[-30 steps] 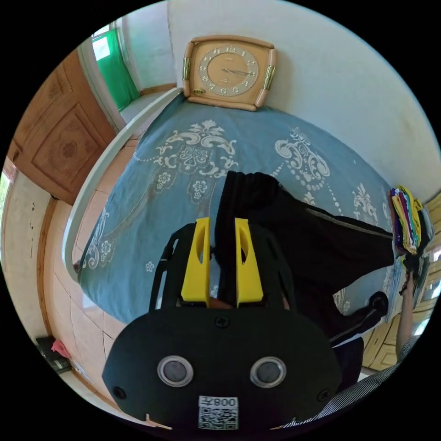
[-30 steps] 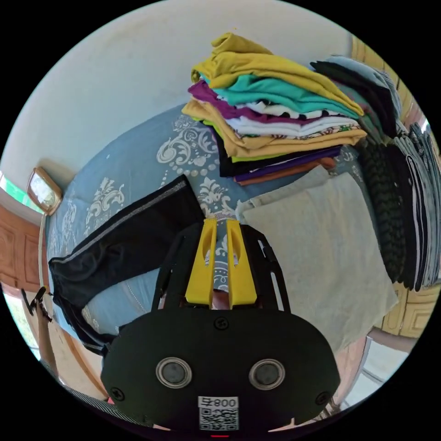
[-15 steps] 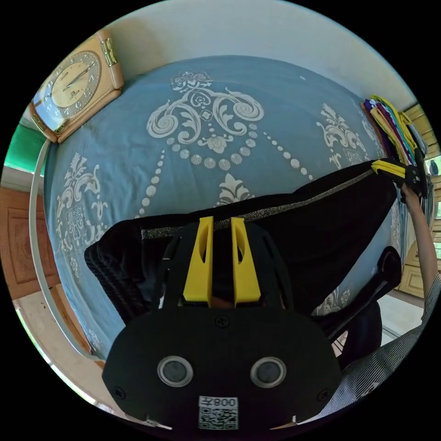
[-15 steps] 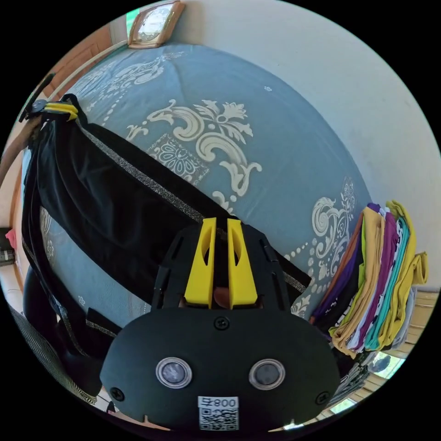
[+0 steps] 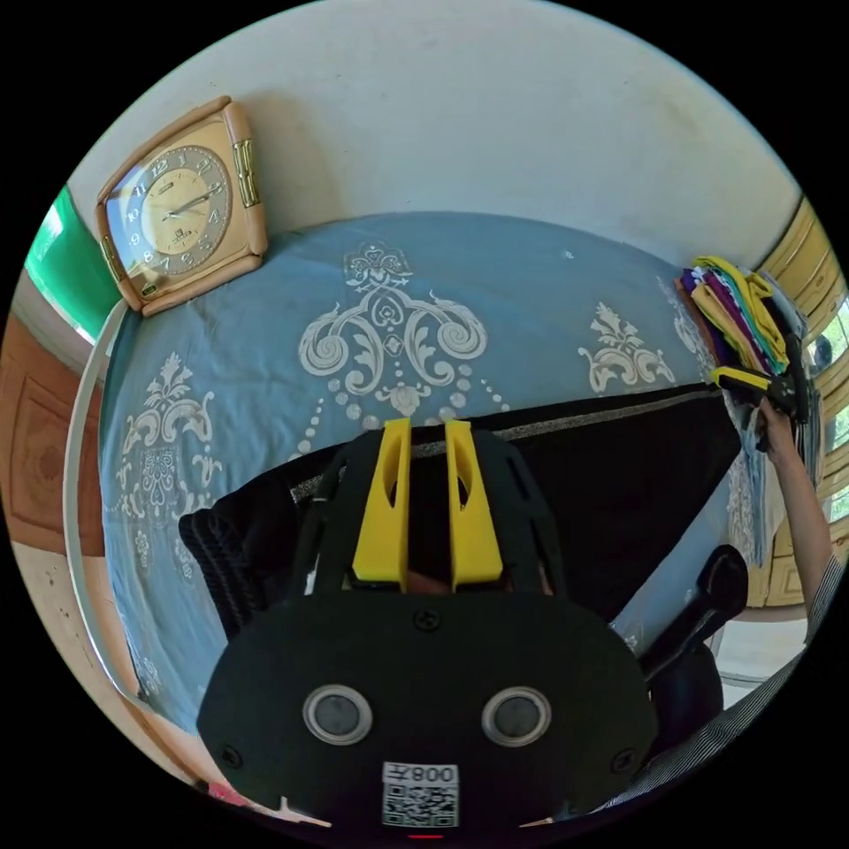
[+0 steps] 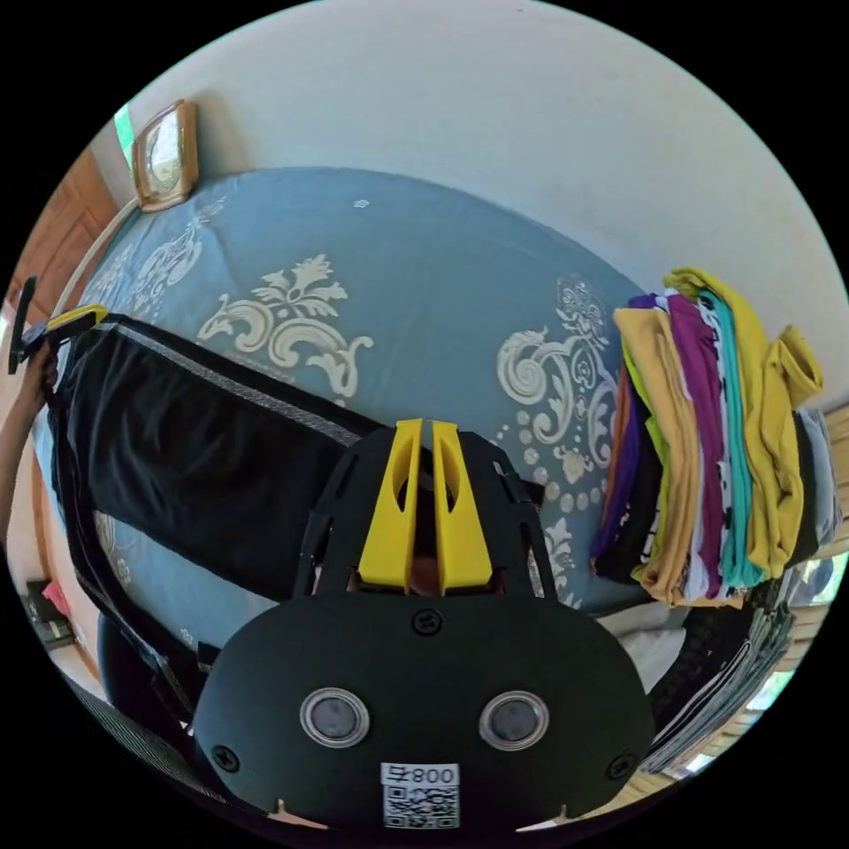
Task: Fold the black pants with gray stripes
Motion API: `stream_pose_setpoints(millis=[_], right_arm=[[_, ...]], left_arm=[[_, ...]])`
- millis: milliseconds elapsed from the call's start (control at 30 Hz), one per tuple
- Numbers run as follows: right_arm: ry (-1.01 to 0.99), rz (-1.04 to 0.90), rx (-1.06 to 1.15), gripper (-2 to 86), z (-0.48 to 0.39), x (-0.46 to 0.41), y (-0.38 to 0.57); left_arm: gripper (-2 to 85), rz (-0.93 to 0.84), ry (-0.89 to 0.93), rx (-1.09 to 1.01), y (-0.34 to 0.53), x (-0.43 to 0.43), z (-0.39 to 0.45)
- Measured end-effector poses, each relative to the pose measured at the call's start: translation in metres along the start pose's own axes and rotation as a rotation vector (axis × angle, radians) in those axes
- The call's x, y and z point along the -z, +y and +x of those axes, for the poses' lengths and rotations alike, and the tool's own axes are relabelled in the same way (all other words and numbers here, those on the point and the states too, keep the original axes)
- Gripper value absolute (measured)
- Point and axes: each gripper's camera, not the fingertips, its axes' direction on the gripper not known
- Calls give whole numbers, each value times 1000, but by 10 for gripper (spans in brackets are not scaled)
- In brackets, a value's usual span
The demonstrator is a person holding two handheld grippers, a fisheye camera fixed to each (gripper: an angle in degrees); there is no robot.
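Black pants [image 5: 619, 478] with gray stripe hung stretched across middle of frame, over blue bedspread [image 5: 495, 292]. Your left gripper [image 5: 428, 433] clenched pants' edge; your right gripper [image 6: 423, 433] clenched other end.

**Black pants held taut above the bed**

The black pants [image 5: 610, 495] are stretched out in a long band — a glittery gray stripe runs along the upper edge from end to end. One end bunches into dark ribbed folds low on the left of the left gripper view. In the right gripper view the same cloth [image 6: 177, 460] spans flat and smooth, its lower part hanging down over the near edge.
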Motion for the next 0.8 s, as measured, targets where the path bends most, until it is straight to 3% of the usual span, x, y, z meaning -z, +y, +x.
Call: stream_pose_setpoints(millis=[133,300,500,800], right_arm=[[-2,-8,-77,49,34,-10,29],[-108,-108,-126,48,51,-53,49],[-72,-99,-163,17,69,-67,46],[-167,-8,-242,8,91,-55,111]], left_arm=[[75,-39,51,-80,23,-6,4],[55,-169,-9,-72,37,-36,0],[23,-136,-46,-33,46,-22,-20],[62,22,122,93,153,83,-86]])
